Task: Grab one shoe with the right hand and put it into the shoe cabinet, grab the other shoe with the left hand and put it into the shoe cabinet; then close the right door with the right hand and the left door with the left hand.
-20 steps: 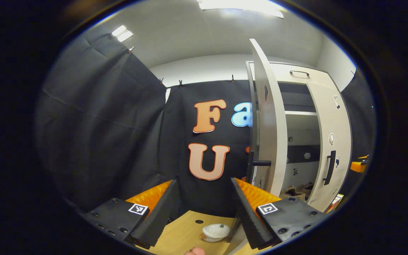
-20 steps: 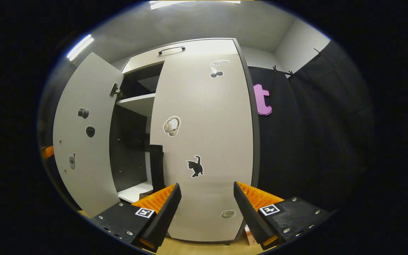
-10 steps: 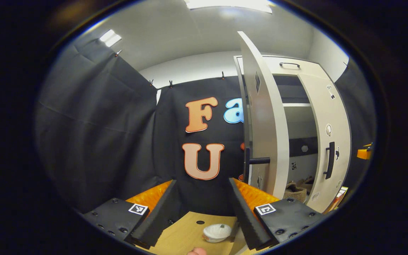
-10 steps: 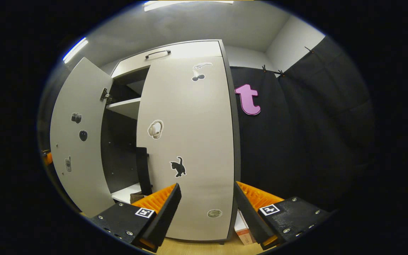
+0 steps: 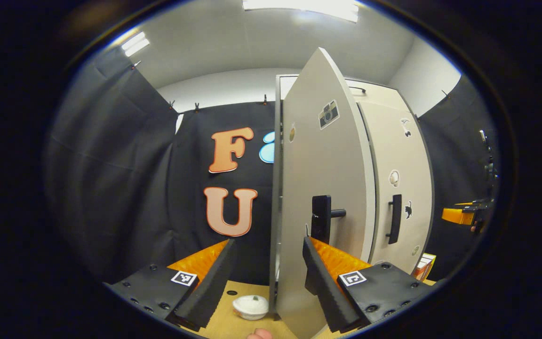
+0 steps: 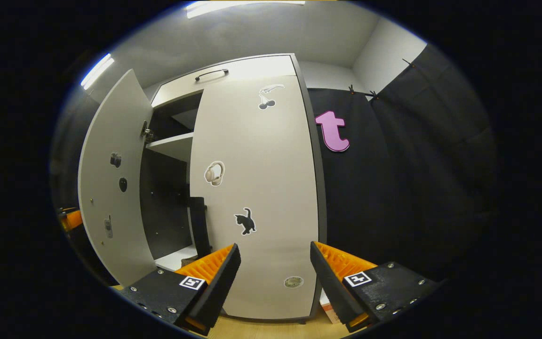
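The white shoe cabinet has its right door point(image 6: 257, 197) shut and its left door point(image 5: 320, 188) half swung in, black handle point(image 5: 322, 219) facing me. My left gripper point(image 5: 266, 278) is open, and the left door's lower edge stands between its fingers; one finger point(image 5: 327, 282) lies across the door's outer face. My right gripper point(image 6: 275, 278) is open and holds nothing, close in front of the shut right door. Through the gap beside the left door point(image 6: 111, 188) I see a shelf point(image 6: 172, 146) and a brown bit of shoe point(image 6: 187, 259) on the bottom board.
A small white bowl point(image 5: 251, 306) sits on the wooden floor below the left gripper. A cardboard box point(image 6: 330, 310) stands at the cabinet's right foot. The other gripper point(image 5: 466, 214) shows far right in the left gripper view. Black cloth walls stand on both sides.
The left door has swung from wide open to about halfway shut, hiding most of the cabinet's inside in the left gripper view. The right gripper has barely shifted before the right door.
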The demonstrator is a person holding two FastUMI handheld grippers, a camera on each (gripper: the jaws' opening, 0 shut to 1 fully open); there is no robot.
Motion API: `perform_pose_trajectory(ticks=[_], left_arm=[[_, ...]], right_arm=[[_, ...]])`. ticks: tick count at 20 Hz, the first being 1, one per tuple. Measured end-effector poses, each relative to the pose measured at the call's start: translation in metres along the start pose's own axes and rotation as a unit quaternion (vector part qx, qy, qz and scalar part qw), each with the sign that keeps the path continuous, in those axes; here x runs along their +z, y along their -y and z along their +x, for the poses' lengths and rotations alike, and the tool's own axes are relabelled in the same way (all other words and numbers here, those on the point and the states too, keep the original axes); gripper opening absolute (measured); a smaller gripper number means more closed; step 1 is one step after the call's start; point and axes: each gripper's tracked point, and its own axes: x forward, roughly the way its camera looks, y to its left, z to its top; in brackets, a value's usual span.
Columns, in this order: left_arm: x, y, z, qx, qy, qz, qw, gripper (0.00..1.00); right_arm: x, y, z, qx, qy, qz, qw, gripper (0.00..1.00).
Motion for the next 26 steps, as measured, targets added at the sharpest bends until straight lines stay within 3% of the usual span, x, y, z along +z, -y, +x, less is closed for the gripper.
perform_pose_trajectory(ticks=[1, 2, 4, 13, 26], left_arm=[[0.0, 0.016, 0.005, -0.018, 0.003, 0.003, 1.0, 0.94], [0.003, 0.024, 0.01, -0.021, 0.009, 0.009, 1.0, 0.89], [0.002, 0.04, 0.018, -0.028, 0.01, 0.014, 0.999, 0.96], [-0.01, 0.099, 0.047, -0.091, -0.02, -0.022, 0.995, 0.96], [-0.029, 0.139, 0.121, -0.105, -0.048, -0.004, 0.993, 0.95]], right_arm=[[-0.001, -0.001, 0.0, 0.002, -0.002, 0.001, 1.0, 0.92], [-0.001, -0.001, -0.001, 0.001, -0.004, 0.0, 1.0, 0.92], [0.001, 0.0, -0.003, -0.001, -0.002, 0.0, 1.0, 0.92], [0.011, 0.006, -0.018, -0.011, 0.006, -0.011, 1.0, 0.92], [0.024, 0.021, -0.022, -0.027, 0.012, -0.018, 0.999, 0.92]])
